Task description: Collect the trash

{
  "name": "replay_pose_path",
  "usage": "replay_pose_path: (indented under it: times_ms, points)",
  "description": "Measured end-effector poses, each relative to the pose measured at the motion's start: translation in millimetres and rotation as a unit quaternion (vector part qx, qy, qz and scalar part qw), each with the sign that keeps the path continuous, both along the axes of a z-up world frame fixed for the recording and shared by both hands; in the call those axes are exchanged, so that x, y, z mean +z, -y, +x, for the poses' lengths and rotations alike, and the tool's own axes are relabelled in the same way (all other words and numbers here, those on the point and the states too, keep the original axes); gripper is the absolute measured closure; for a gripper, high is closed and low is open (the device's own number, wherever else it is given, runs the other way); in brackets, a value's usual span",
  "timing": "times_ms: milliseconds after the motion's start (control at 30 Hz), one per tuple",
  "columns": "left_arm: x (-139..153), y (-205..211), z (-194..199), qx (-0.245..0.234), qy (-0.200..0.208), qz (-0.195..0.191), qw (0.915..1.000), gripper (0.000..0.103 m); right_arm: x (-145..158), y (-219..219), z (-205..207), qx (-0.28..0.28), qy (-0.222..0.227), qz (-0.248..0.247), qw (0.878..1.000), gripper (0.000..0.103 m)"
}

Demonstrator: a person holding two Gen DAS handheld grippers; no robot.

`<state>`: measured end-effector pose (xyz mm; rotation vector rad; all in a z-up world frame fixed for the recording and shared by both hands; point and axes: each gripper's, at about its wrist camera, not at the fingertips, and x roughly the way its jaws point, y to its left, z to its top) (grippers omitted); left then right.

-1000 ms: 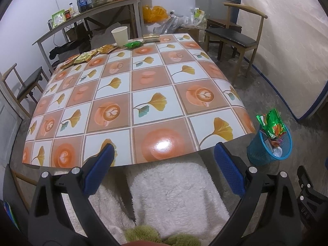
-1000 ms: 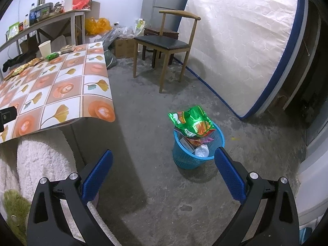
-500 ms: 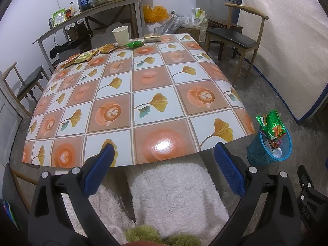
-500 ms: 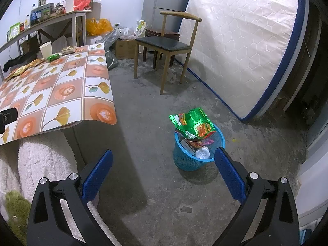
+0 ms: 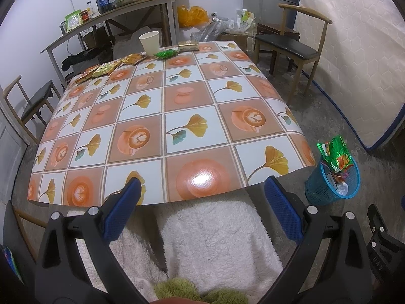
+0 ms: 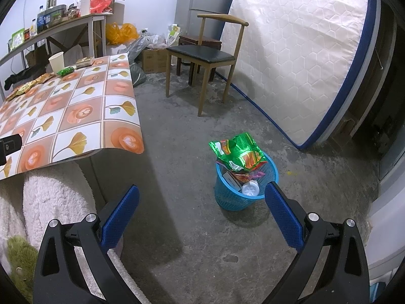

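Observation:
A blue mesh bin (image 6: pixel 229 197) (image 5: pixel 321 190) stands on the concrete floor, stuffed with wrappers; a large green foil bag (image 6: pixel 238 150) sticks out of its top. On the far edge of the patterned table (image 5: pixel 177 116) lie several snack wrappers (image 5: pixel 111 67), a green packet (image 5: pixel 165 54), a gold packet (image 5: pixel 187 44) and a white paper cup (image 5: pixel 149 43). My left gripper (image 5: pixel 201 211) hangs open and empty before the table's near edge. My right gripper (image 6: pixel 201 212) hovers open and empty above the floor, just short of the bin.
White fleece-clad legs (image 5: pixel 215 240) sit under the near table edge. A wooden chair (image 6: pixel 205 53) stands beyond the bin, a mattress (image 6: pixel 298 58) leans on the right wall. A cluttered shelf table (image 5: pixel 114 12) and another chair (image 5: pixel 33 101) stand behind and left.
Both views have crept slightly back and up; the bin sits a little lower in the right wrist view. Both grippers stay open and empty.

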<state>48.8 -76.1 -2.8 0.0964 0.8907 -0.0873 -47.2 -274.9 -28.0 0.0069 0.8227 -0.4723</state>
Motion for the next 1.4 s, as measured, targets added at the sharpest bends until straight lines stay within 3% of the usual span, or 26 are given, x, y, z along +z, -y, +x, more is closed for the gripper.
replay_pose_path:
  times_ms: [1400]
  points:
    - [-7.0, 0.3, -2.2, 0.000, -0.013, -0.005, 0.9999, 0.009, -4.3, -1.8, -0.8, -0.001, -0.001, 0.003, 1.000, 0.007]
